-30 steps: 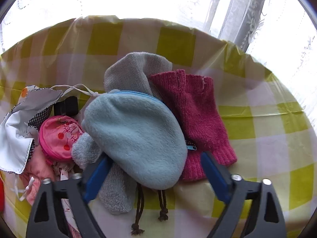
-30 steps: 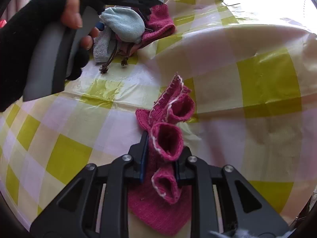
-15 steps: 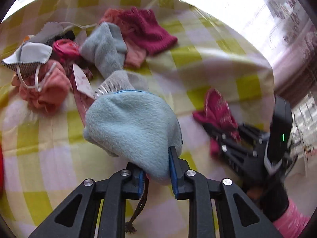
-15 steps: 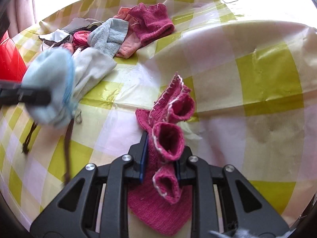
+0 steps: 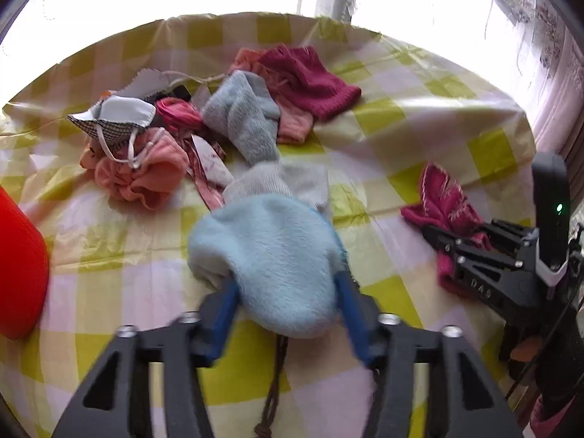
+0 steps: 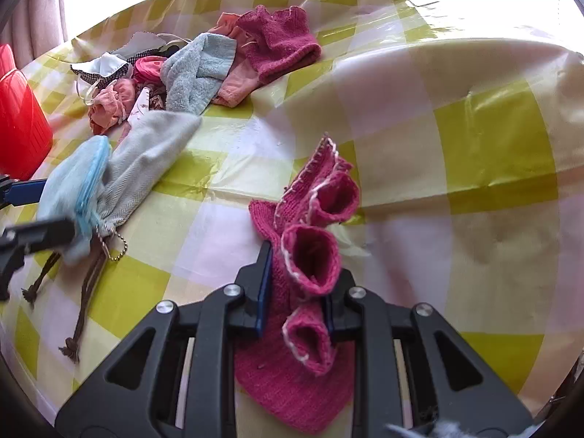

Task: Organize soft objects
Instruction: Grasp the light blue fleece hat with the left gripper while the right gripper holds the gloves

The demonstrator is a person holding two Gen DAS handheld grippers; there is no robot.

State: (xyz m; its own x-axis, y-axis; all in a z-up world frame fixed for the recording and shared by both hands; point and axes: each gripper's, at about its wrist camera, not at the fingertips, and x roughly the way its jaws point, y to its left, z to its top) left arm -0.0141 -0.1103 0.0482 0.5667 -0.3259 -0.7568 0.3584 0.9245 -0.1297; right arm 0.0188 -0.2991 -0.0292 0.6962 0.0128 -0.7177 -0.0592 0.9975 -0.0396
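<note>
A light blue fleece pouch (image 5: 277, 259) with a grey herringbone pouch (image 5: 288, 179) attached lies on the checked tablecloth between the spread fingers of my left gripper (image 5: 284, 292), which is open around it; the pair also shows in the right wrist view (image 6: 73, 186). My right gripper (image 6: 297, 284) is shut on a pink knitted fingerless glove (image 6: 310, 255), also seen in the left wrist view (image 5: 445, 200). A pile of soft things lies farther back: a matching dark pink glove (image 5: 310, 80), a grey-blue towel sock (image 5: 244, 116), a face mask (image 5: 120, 116) and a salmon scrunchie (image 5: 138, 175).
A red container (image 5: 18, 266) stands at the left, also in the right wrist view (image 6: 18, 120). Brown drawstrings (image 6: 80, 292) trail from the pouches toward the near edge. The table (image 6: 474, 146) drops off at the right, with curtains and a bright window behind.
My left gripper carried the blue and grey pouches away from the pile toward the near side, then opened, and the pouches now rest on the cloth. My right gripper has stayed shut on the glove.
</note>
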